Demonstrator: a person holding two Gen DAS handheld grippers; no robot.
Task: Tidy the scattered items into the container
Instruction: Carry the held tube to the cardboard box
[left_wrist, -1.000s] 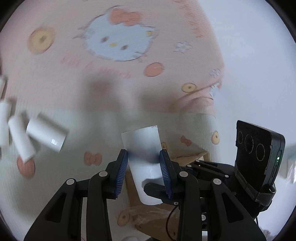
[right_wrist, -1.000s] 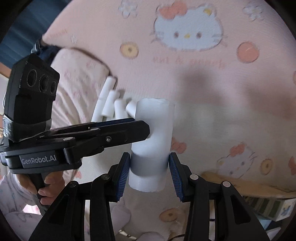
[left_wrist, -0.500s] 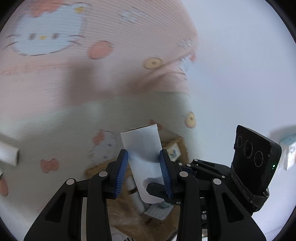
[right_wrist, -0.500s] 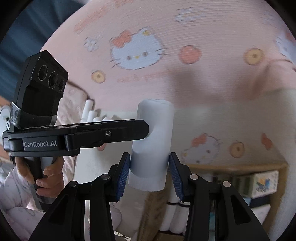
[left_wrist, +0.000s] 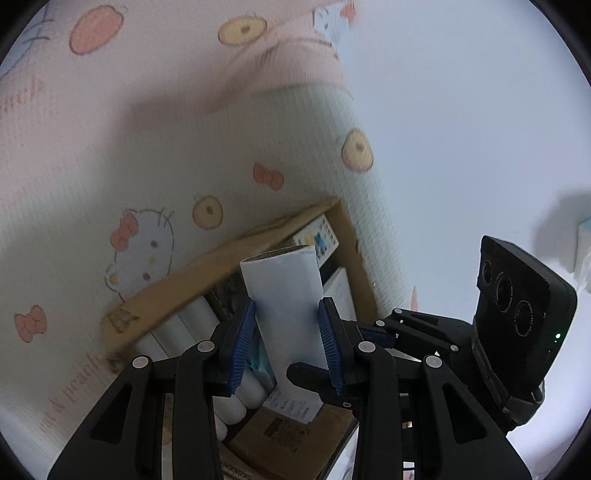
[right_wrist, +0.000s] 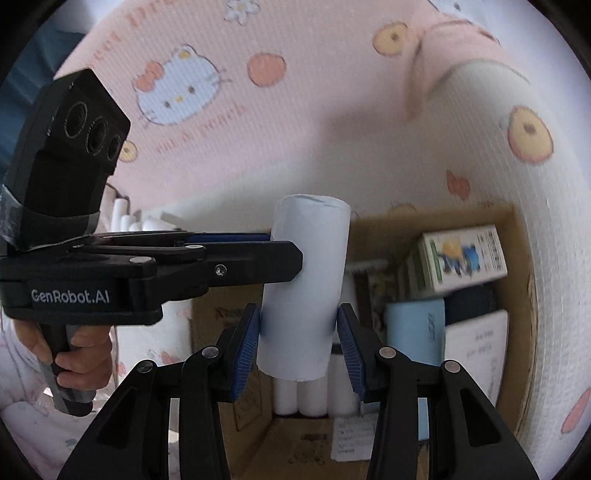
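My left gripper (left_wrist: 286, 347) is shut on a white paper roll (left_wrist: 286, 302) and holds it above the open cardboard box (left_wrist: 166, 291). My right gripper (right_wrist: 301, 350) is shut on another white paper roll (right_wrist: 306, 280), also over the box (right_wrist: 517, 258). The two grippers are side by side; the left one (right_wrist: 147, 266) shows at the left of the right wrist view, its tip against the right roll. Several white rolls (right_wrist: 314, 398) lie inside the box.
The box also holds a printed carton (right_wrist: 461, 258), a light blue pack (right_wrist: 413, 332) and papers (right_wrist: 476, 347). Several white rolls (right_wrist: 125, 218) lie on the pink Hello Kitty bedsheet (right_wrist: 258, 122). A white wall (left_wrist: 461, 110) is at the right.
Both grippers have moved with their rolls from over the bed to above the cardboard box at the bedside. The box interior has come into view.
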